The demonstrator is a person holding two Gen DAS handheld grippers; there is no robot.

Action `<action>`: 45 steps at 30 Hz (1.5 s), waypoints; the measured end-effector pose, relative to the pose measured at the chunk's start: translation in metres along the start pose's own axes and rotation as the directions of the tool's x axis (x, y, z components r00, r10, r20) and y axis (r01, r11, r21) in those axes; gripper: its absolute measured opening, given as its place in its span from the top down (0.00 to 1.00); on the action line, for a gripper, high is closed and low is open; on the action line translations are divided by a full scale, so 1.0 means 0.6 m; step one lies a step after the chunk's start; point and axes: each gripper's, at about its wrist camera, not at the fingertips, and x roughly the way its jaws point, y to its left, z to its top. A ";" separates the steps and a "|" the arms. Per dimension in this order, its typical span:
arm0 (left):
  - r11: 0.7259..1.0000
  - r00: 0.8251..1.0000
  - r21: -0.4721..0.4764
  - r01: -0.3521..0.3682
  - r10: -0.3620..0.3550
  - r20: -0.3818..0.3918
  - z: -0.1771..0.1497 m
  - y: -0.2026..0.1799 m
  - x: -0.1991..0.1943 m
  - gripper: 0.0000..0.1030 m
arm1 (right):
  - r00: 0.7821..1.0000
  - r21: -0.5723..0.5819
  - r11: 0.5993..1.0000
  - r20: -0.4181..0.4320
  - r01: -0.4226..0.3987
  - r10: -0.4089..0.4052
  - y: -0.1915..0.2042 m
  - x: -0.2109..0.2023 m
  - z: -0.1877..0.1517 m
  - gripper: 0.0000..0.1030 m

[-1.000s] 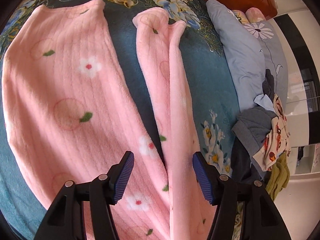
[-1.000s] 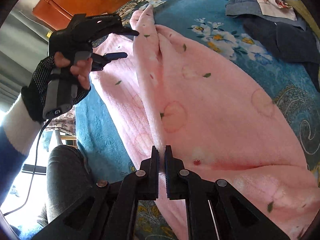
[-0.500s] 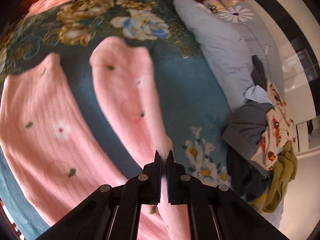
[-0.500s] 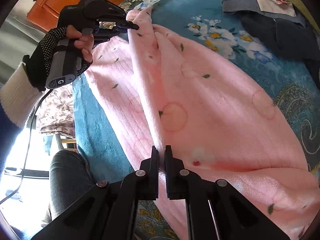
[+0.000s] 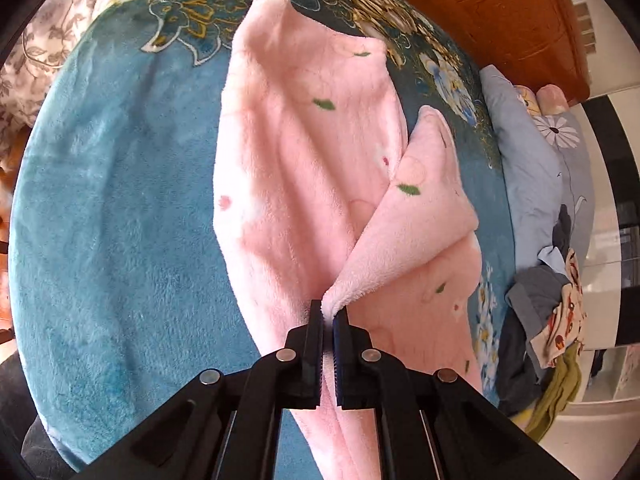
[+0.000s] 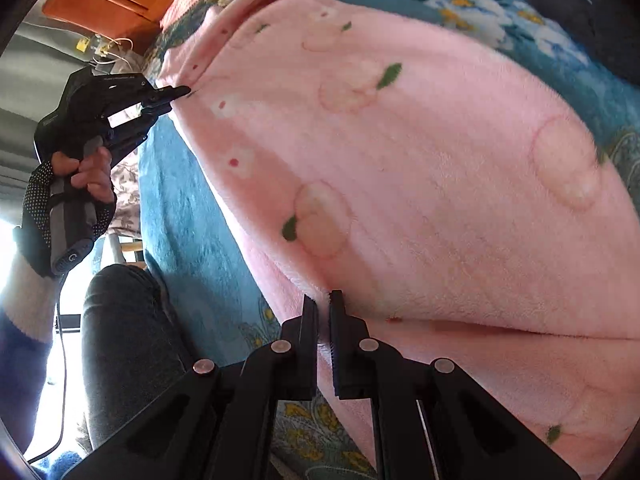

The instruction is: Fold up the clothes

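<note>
Pink fleece garment (image 5: 304, 168) spread across teal floral blanket (image 5: 112, 216) on the bed, one leg folded over the other, peach and leaf print visible. Left gripper (image 5: 329, 314) clenched on a bunched edge of the garment, fabric lifted into a ridge running from the fingertips toward the far right. Right gripper (image 6: 323, 304) clamped on the near hem of the same garment, jaws all but touching with a sliver of pink between. Left gripper seen again in the right wrist view at far left, gripped by a gloved hand (image 6: 68, 200), tip pinching the garment's far edge. Heap of other clothes (image 5: 548, 320) at right edge of bed. Blue pillow (image 5: 528, 152) far right. Wooden headboard (image 5: 480, 12) beyond.
</note>
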 end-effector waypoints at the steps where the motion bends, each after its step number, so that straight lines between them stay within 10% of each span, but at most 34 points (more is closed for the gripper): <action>1: 1.000 1.000 0.008 0.002 -0.002 0.002 -0.001 -0.001 0.000 0.96 | 1.000 0.006 1.000 -0.009 0.005 -0.005 0.000 0.005 0.000 0.95; 8: 0.998 0.999 0.039 0.039 -0.040 0.017 -0.006 0.003 0.003 0.96 | 0.999 -0.019 0.999 -0.010 0.040 -0.040 0.016 -0.029 0.031 0.88; 12: 0.992 0.992 0.055 0.113 -0.116 0.053 -0.018 0.018 -0.003 0.96 | 0.996 -0.049 0.998 0.081 -0.029 0.033 0.051 -0.072 0.102 0.51; 22: 0.967 0.964 0.070 0.244 -0.250 0.088 -0.024 0.038 -0.015 0.96 | 0.946 0.039 0.975 0.251 -0.219 0.203 0.118 -0.038 0.376 0.51; 29: 0.969 0.968 0.102 0.226 -0.235 0.088 -0.025 0.033 -0.013 0.96 | 0.978 0.323 0.933 0.180 -0.157 0.103 0.074 0.091 0.500 0.51; 31: 0.969 0.969 0.111 0.221 -0.231 0.089 -0.025 0.032 -0.013 0.96 | 0.974 0.387 0.905 0.204 -0.173 0.099 0.058 0.099 0.513 0.52; 34: 0.969 0.970 0.125 0.214 -0.225 0.089 -0.025 0.030 -0.012 0.96 | 0.967 0.430 0.890 0.251 -0.151 0.043 0.059 0.084 0.534 0.96; 40: 0.965 0.963 0.143 0.218 -0.236 0.131 -0.027 0.029 -0.029 0.96 | 0.926 0.105 0.984 0.364 -0.144 0.097 0.233 0.010 0.591 0.97; 45: 0.965 0.957 0.122 0.233 -0.250 0.145 -0.025 0.038 -0.035 0.96 | 0.948 -0.267 0.963 0.312 0.026 0.061 0.456 0.065 0.592 0.97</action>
